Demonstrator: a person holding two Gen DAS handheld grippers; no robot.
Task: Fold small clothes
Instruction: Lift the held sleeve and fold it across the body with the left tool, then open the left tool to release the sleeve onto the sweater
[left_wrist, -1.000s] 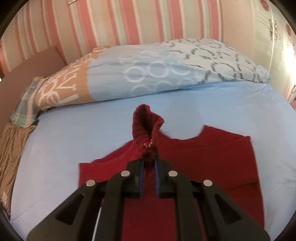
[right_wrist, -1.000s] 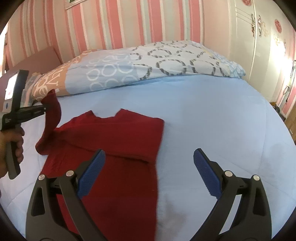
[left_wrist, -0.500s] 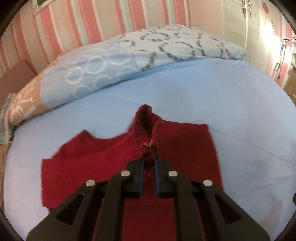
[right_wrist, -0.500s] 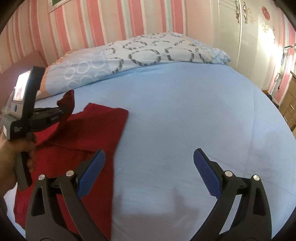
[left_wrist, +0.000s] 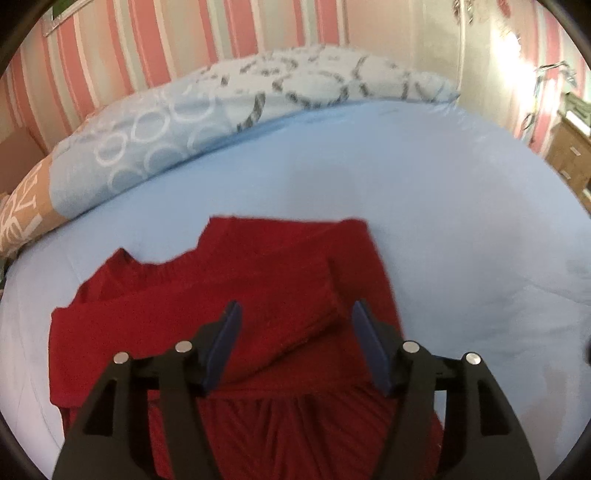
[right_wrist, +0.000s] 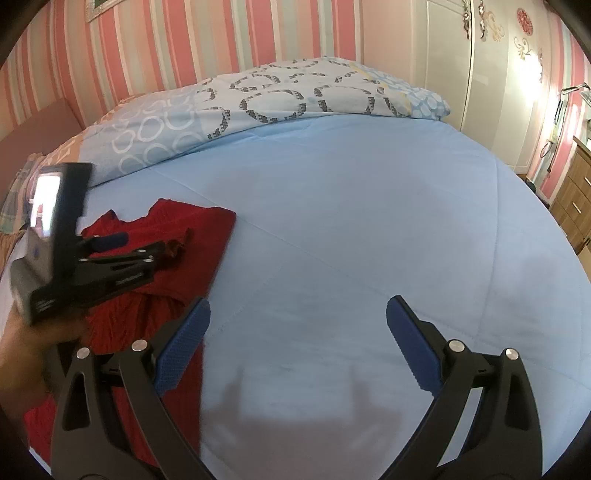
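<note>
A dark red knitted sweater (left_wrist: 229, 295) lies flat on the light blue bed sheet (left_wrist: 424, 206). One sleeve (left_wrist: 306, 321) lies folded diagonally across its body. My left gripper (left_wrist: 295, 332) is open just above that sleeve, holding nothing. In the right wrist view the sweater (right_wrist: 192, 236) sits at the left, with the left gripper (right_wrist: 144, 247) over it. My right gripper (right_wrist: 297, 339) is wide open and empty above bare sheet, to the right of the sweater.
A patterned blue and tan duvet (right_wrist: 258, 99) lies bunched along the head of the bed. A striped pink wall stands behind it. A white wardrobe (right_wrist: 461, 55) and a wooden dresser (right_wrist: 576, 199) stand at the right.
My left gripper carried the sleeve rightward across the sweater, then opened and released it; the sleeve now lies on the body. My right gripper stayed open, shifting right.
</note>
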